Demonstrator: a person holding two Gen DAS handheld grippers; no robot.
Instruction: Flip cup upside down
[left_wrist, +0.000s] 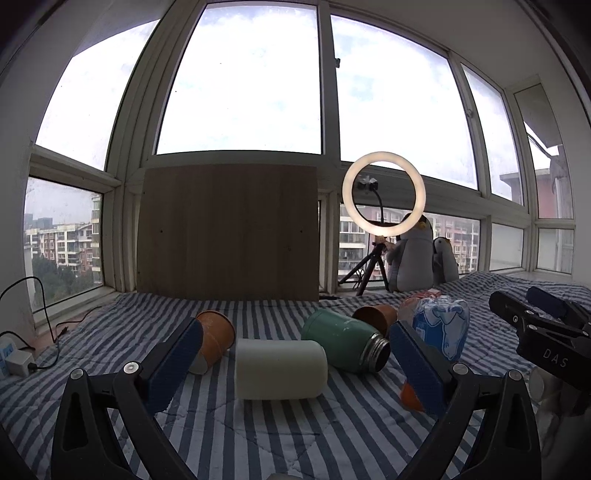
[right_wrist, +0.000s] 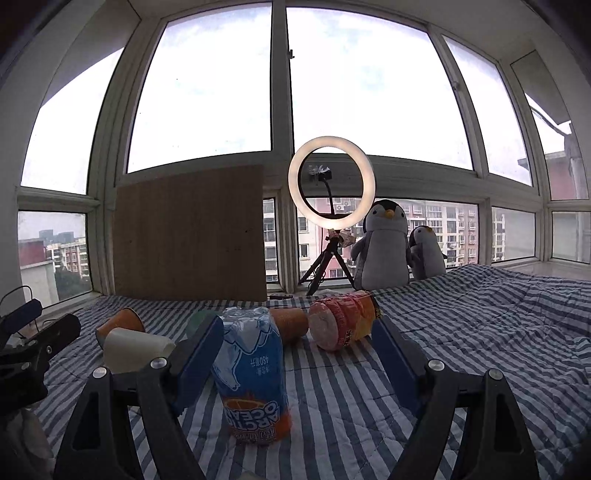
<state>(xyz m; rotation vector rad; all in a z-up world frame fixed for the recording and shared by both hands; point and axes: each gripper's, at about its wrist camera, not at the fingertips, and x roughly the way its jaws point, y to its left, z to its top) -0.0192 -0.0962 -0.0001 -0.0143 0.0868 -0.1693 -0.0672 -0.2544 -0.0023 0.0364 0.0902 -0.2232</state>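
A white cup (left_wrist: 280, 369) lies on its side on the striped bed cover (left_wrist: 295, 435), just ahead of my left gripper (left_wrist: 295, 328) and between the lines of its two fingers. The left gripper is open and touches nothing. The white cup (right_wrist: 135, 350) also shows at the left of the right wrist view. My right gripper (right_wrist: 298, 321) is open too, with an inverted blue drink bottle (right_wrist: 251, 369) standing close by its left finger (right_wrist: 201, 350). Two orange paper cups (left_wrist: 216, 339) (left_wrist: 376, 315) lie on their sides.
A green flask (left_wrist: 343, 339) lies open-mouthed beside the white cup. A red-orange noodle tub (right_wrist: 340, 325) lies further back. Behind stand a wooden board (left_wrist: 229, 229), a ring light on a tripod (left_wrist: 384, 195) and two penguin toys (right_wrist: 384, 243). A charger and cable (left_wrist: 18, 362) sit at the left.
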